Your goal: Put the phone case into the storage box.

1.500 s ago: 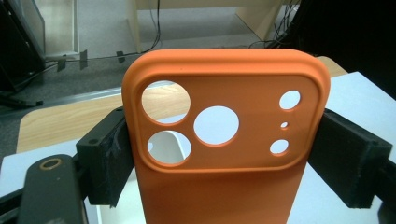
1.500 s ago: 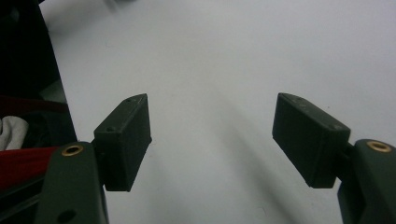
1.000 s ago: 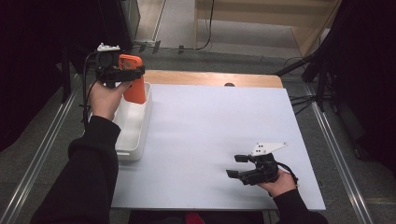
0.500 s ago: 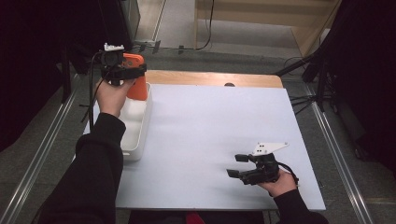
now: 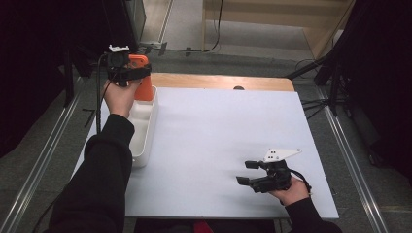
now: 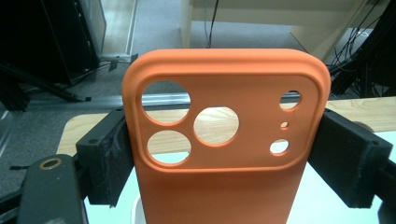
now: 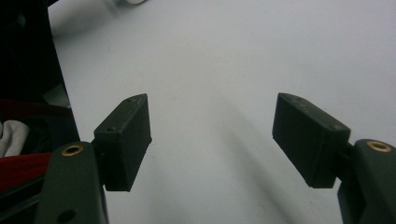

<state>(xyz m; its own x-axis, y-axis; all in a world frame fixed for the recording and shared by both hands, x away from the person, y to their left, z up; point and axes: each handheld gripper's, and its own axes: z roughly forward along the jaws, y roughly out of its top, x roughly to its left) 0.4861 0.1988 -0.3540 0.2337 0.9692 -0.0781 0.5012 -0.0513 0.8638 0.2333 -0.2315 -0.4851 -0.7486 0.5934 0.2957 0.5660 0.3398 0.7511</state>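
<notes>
**Orange phone case held over the far end of the white tray**

In the upper left of the high view, the left tool (image 5: pixel 127 73) grips an orange phone case (image 5: pixel 141 77) by its two long edges. The case stands upright, its lower end reaching down at the far end of a long white tray (image 5: pixel 145 131) that lies along the left edge of the white table (image 5: pixel 218 136); whether it touches the tray cannot be told. In the left gripper view the case (image 6: pixel 224 140) sits in the middle of the frame, both black pads (image 6: pixel 109 158) pressed against its sides. Its back faces the camera, with three large round lens holes and three smaller ones inside a raised rounded frame; wooden board and grey floor show through the holes.

In the lower right of the high view, the right tool (image 5: pixel 252 174) rests low over the table, held by a hand (image 5: pixel 291 189), well apart from the tray. In the right gripper view its jaws stand wide with bare white table surface between them, holding nothing.
</notes>
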